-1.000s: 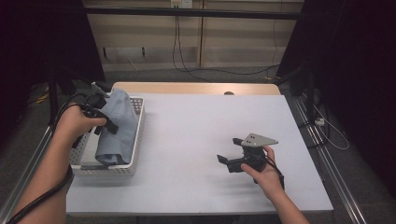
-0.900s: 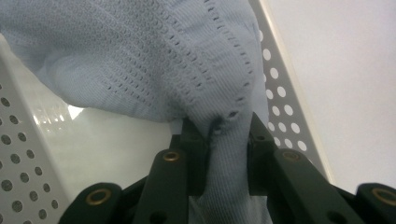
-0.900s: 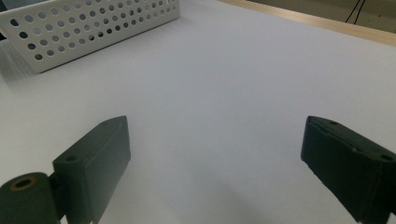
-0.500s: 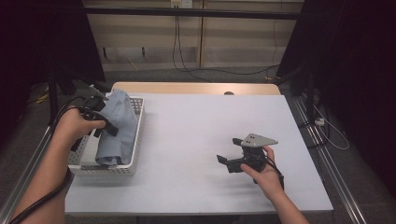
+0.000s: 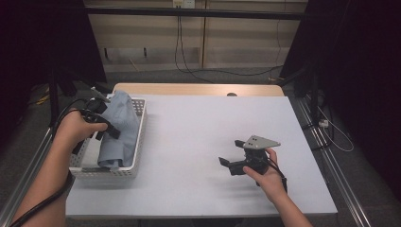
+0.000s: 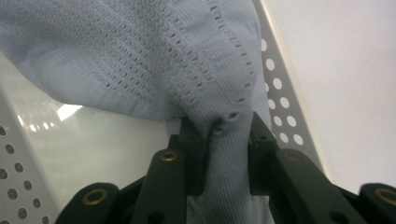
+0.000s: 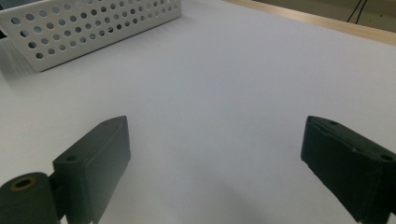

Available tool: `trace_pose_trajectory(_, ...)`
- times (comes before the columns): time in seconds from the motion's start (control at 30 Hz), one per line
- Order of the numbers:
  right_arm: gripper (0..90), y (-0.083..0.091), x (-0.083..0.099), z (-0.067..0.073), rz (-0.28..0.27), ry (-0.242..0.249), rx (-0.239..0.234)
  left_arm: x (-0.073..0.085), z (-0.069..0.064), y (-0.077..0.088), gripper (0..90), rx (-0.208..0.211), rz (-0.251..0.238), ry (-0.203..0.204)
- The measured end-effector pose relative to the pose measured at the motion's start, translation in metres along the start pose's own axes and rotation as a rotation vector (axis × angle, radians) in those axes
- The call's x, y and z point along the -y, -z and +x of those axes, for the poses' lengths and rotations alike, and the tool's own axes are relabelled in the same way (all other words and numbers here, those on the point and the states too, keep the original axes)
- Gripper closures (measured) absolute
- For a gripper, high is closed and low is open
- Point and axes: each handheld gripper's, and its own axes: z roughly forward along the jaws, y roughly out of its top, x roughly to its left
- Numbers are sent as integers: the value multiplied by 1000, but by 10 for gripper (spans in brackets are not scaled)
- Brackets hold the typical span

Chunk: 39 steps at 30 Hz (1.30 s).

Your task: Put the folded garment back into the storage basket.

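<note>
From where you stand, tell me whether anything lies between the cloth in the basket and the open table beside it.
The left tool is shut on a fold of the light blue cloth, which hangs partly inside the white perforated basket. The basket's right wall stands between cloth and table. Beyond it, nothing visible until the right tool, held open near the table's right side.

Your widest free room is the middle of the white table (image 5: 198, 142) — bare from the basket (image 5: 135, 142) across to your right gripper (image 5: 231, 163), and bare beyond it to the far edge. On the left, the basket's perforated wall stands in the way of any low sweep. The blue cloth (image 5: 118, 127) heaps above the rim, crowding the room over it. Your left gripper (image 5: 101, 123) sits there too — its jaws clamp a fold of cloth (image 6: 224, 140), with the wall close beside.
</note>
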Motion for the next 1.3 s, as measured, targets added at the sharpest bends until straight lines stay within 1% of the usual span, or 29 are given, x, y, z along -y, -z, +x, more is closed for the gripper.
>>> trace_pose_trajectory(0.13, 76, 0, 0, 0, 1, 0, -1, 4, 6, -4, 724, -8, 0, 20)
trace_pose_trajectory(0.23, 76, 0, 0, 0, 0, 0, -1, 7, 9, -5, 721, -4, -9, 34)
trace_pose_trajectory(0.3, 76, 0, 0, 0, 0, -1, -2, 8, 11, -5, 708, -7, -9, 37)
trace_pose_trajectory(0.37, 76, 0, 0, 0, 1, -1, -1, 8, 13, -5, 694, -2, -14, 48)
trace_pose_trajectory(0.43, 76, 0, 0, 0, 1, -1, -2, 8, 15, -4, 655, -3, -16, 48)
trace_pose_trajectory(0.5, 76, 0, 0, 0, 1, 0, -2, 8, 16, -3, 610, -11, -34, 62)
trace_pose_trajectory(0.57, 76, 0, 0, 0, 0, -2, -1, 8, 18, -2, 569, -23, -44, 66)
trace_pose_trajectory(0.6, 76, 0, 0, 0, 0, -3, -1, 8, 18, -2, 548, -23, -44, 66)
trace_pose_trajectory(0.63, 76, 0, 0, 0, 0, -3, -2, 8, 20, -1, 522, -24, -56, 73)
trace_pose_trajectory(0.7, 76, 0, 0, 0, 0, -2, -2, 8, 21, 0, 507, -29, -55, 68)
trace_pose_trajectory(0.73, 76, 0, 0, 0, -1, -2, -2, 8, 21, 1, 488, -41, -75, 78)
trace_pose_trajectory(0.8, 76, 0, 0, 0, -3, -3, -2, 8, 23, 4, 471, -48, -77, 73)
trace_pose_trajectory(0.93, 76, 0, 0, 0, -4, -1, -3, 6, 24, 10, 409, -56, -114, 81)
trace_pose_trajectory(0.97, 76, 0, 0, 0, -3, -2, -3, 5, 24, 12, 403, -60, -120, 77)
trace_pose_trajectory(1.0, 76, 0, 0, 0, -3, -1, -3, 5, 23, 13, 390, -63, -135, 82)
trace_pose_trajectory(1.03, 76, 0, 0, 0, -3, -2, -3, 4, 23, 14, 378, -67, -142, 77)
trace_pose_trajectory(1.1, 76, 0, 0, 0, -3, 0, -2, 1, 23, 18, 359, -75, -172, 68)
trace_pose_trajectory(1.17, 76, 0, 0, 0, -3, -1, -2, -1, 22, 21, 344, -79, -188, 62)
trace_pose_trajectory(1.2, 76, 0, 0, 0, -3, -1, -2, -2, 21, 22, 334, -80, -191, 52)
trace_pose_trajectory(1.23, 76, 0, 0, 0, -4, -1, -3, -3, 20, 22, 332, -83, -195, 58)
trace_pose_trajectory(1.27, 76, 0, 0, 0, -4, 0, -2, -4, 19, 21, 331, -80, -198, 56)
trace_pose_trajectory(1.3, 76, 1, 0, 0, -4, 0, -3, -6, 18, 20, 330, -81, -196, 45)
